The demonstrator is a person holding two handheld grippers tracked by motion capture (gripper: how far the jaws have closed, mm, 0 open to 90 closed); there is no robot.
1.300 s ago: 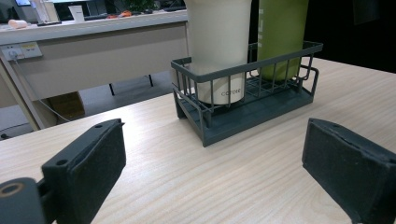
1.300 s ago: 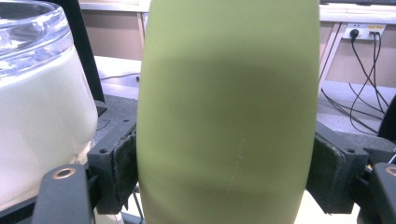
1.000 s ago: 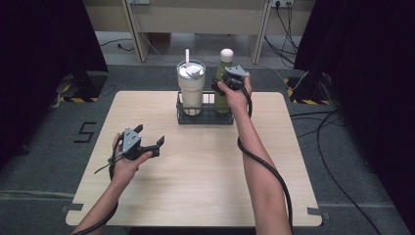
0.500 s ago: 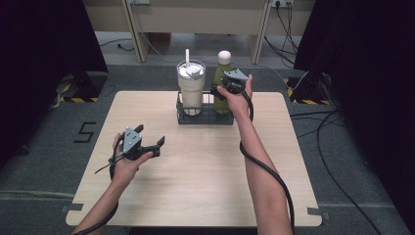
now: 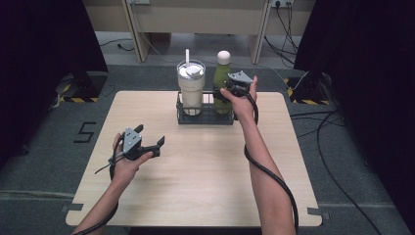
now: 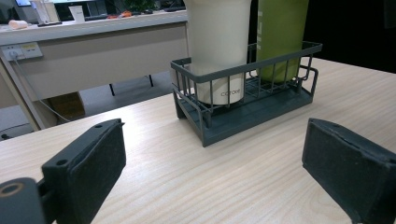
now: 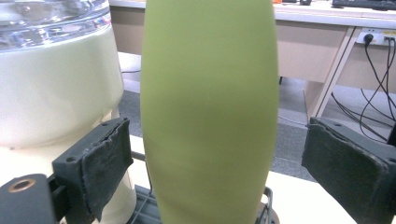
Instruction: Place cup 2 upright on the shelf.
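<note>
At worktop's 12 o'clock, upright green bottle (image 7: 208, 107) stands in dark wire basket (image 5: 205, 115); right hand-held gripper (image 5: 235, 88), jaws apart, straddles it. Left hand-held gripper (image 5: 147, 145) open, well apart.

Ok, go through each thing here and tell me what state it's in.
Green bottle: upright in rack, capped, between open jaws.
Cream tumbler: upright in rack, lidded, straw in.
Wire rack: flat on table.
Left hand-held gripper: open, holding nothing.
Right hand-held gripper: open around bottle.
</note>
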